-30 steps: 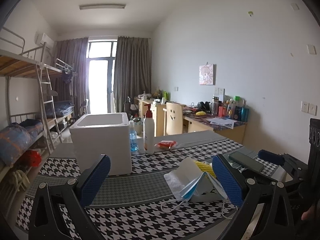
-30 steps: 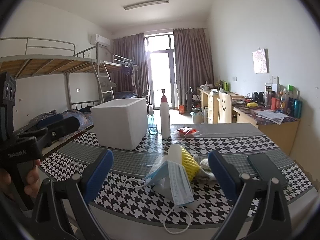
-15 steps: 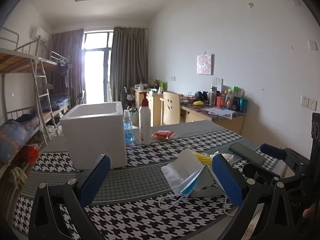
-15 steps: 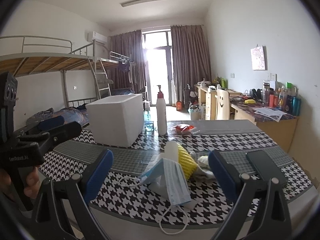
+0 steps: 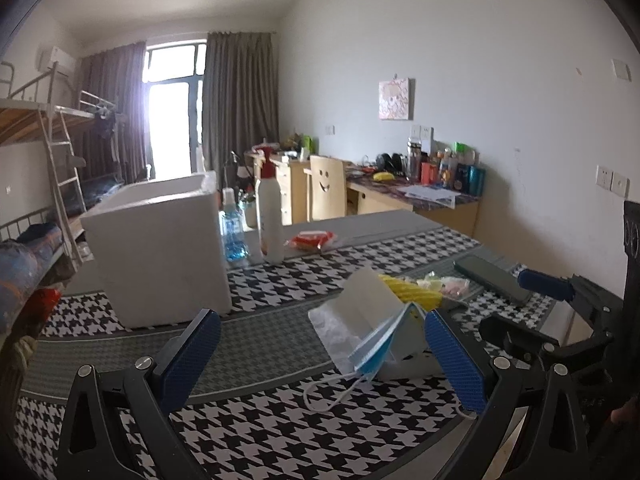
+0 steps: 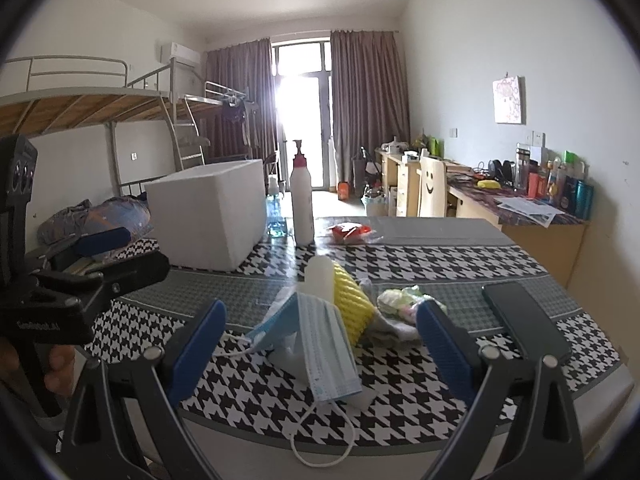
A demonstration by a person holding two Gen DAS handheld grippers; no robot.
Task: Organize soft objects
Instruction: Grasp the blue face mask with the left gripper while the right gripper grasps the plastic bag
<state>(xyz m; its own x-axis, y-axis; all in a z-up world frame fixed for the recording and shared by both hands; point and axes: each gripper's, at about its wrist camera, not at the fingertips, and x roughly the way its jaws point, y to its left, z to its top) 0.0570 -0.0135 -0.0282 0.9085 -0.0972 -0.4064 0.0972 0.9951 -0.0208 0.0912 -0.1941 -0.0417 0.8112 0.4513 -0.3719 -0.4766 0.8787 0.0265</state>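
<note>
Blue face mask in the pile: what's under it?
The blue face mask drapes over a white foam piece, with a yellow ribbed sponge behind. Whatever else lies beneath is covered; its ear loop trails onto the houndstooth tablecloth.

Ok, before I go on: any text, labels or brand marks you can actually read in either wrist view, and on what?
Left gripper body, white lettering: too blurred to read.
Small blue bottle label: print too small to read.
White pump bottle: no legible text.
Red packet: print not legible.
Papers and bottles on the desk: too small to read.
Chair back: a smiley face, no words.
Nothing reads clearly.
</note>
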